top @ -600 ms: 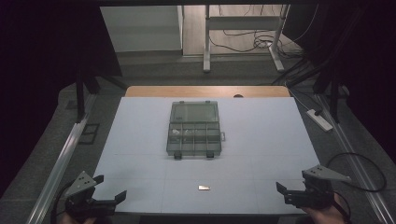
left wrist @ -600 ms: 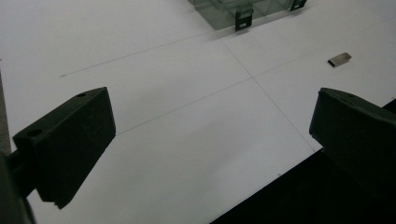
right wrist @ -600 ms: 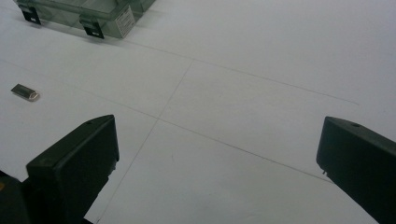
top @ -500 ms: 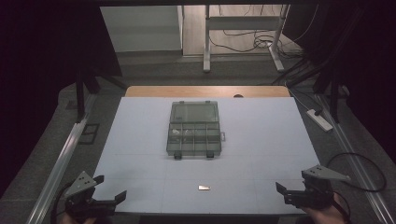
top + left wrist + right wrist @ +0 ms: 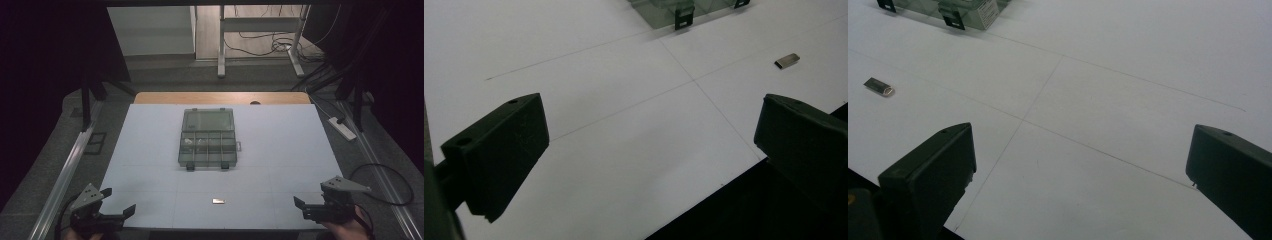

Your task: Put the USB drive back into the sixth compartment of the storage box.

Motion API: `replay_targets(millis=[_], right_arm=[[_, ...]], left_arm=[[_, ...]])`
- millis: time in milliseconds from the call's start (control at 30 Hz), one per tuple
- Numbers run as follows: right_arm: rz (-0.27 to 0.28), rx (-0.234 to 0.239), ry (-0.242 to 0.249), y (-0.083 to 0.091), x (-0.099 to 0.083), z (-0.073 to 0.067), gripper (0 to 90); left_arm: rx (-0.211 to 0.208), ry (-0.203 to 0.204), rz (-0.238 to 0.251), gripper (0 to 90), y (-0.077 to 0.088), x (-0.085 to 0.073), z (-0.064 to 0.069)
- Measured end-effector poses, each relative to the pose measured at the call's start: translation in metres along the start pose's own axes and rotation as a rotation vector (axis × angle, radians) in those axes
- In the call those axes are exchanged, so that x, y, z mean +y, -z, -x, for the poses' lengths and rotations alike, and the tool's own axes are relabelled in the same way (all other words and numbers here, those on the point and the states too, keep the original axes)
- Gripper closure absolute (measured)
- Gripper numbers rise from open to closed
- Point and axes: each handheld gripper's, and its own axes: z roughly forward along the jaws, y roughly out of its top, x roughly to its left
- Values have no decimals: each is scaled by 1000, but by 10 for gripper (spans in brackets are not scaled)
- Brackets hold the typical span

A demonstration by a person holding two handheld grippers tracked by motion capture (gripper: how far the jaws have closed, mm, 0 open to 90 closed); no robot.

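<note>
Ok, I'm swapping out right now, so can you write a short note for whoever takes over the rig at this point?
Left gripper: open, holding nothing, at the near left corner of the white table.
Right gripper: open, holding nothing, at the near right corner.
Small metal piece: lying flat near the front edge, between the two grippers, touched by neither.
Clear compartment box: mid-table, beyond the piece; its lid looks shut, with two black latches on the near side.
Done: nothing visible yet.
Left: probably pick up the piece and deal with the box.
</note>
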Motion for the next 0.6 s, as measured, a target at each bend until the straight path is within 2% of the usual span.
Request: replay_targets(millis=[167,433,600], right_arm=[[-8,3,19,-1,0,-2,7],[-40,39,73,-4,2,-5,3],[-24,63,78,-5,6,-6,0]], left_arm=[[-1,2,-1,12,0,0,0],[-4,11,-3,13,0,0,-1],[-8,16,-2,13,0,0,-2]])
